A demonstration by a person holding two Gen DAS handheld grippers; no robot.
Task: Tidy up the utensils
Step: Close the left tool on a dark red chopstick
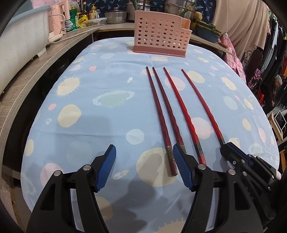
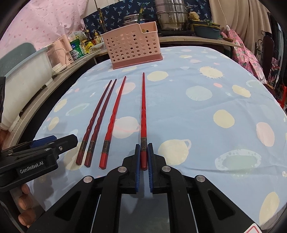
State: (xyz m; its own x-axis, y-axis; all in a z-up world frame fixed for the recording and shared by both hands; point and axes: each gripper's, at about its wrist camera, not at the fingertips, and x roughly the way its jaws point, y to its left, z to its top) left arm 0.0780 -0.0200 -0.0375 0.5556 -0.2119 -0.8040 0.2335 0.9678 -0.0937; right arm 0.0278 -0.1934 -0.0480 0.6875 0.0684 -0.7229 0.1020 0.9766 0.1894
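Observation:
Four chopsticks lie side by side on the blue planet-print tablecloth (image 1: 111,114), tips toward a pink perforated utensil holder (image 1: 161,35) (image 2: 132,50). My left gripper (image 1: 144,150) is open; the handle end of the leftmost dark red chopstick (image 1: 155,107) lies between its fingers, close to the right pad (image 1: 181,161) and not pinched. The second dark red chopstick (image 1: 166,107) runs behind that finger. My right gripper (image 2: 143,148) is shut on the handle of the rightmost bright red chopstick (image 2: 143,111), which rests on the cloth. The other bright red chopstick (image 2: 114,116) lies free.
A wooden counter (image 1: 35,75) curves along the left with a white tub (image 1: 21,44), a pink kettle (image 2: 59,52) and bottles. Steel pots (image 2: 170,16) stand behind the holder. Clothes hang at the right (image 1: 251,26). A hand's fingers (image 2: 23,200) grip the left tool.

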